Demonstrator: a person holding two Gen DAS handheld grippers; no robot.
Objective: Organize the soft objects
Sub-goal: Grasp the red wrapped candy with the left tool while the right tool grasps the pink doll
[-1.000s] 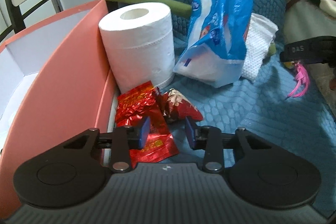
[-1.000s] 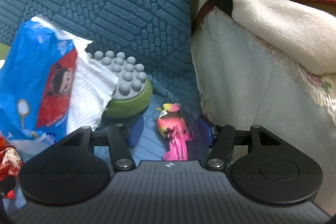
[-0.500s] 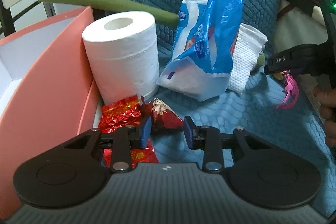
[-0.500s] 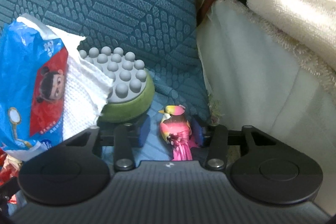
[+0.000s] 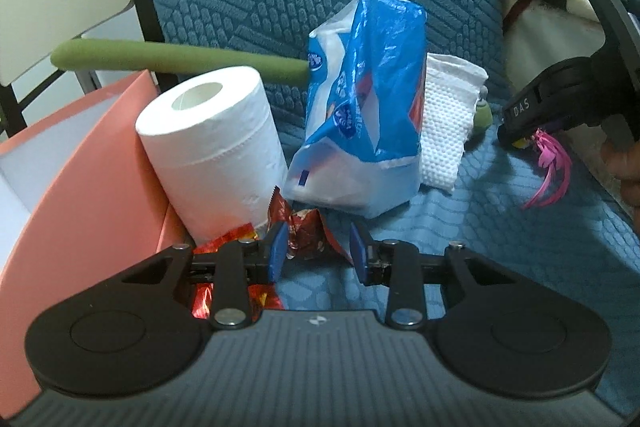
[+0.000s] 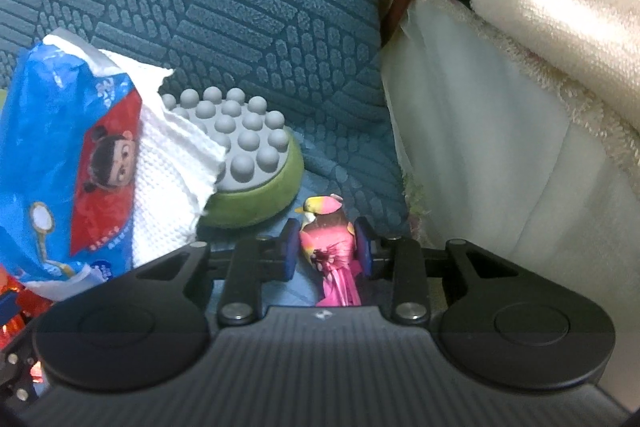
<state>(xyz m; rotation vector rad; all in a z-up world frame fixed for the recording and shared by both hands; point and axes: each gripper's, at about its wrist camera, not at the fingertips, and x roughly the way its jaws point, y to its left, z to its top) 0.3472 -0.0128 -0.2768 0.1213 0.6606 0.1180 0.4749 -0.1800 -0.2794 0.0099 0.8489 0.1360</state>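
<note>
We see the right gripper [image 6: 325,247], jaws closing on the pink bird toy [image 6: 329,235], both pads against its body. The toy sits on the blue cushion [image 6: 256,7], beak toward the green massager [image 6: 256,163], long axis running back to its tail feathers. The left gripper [image 5: 316,247] stands partly open around a red wrapper [image 5: 304,231], no grip evident. Only the left view shows the toilet roll [image 5: 216,151] and salmon box [image 5: 80,183].
</note>
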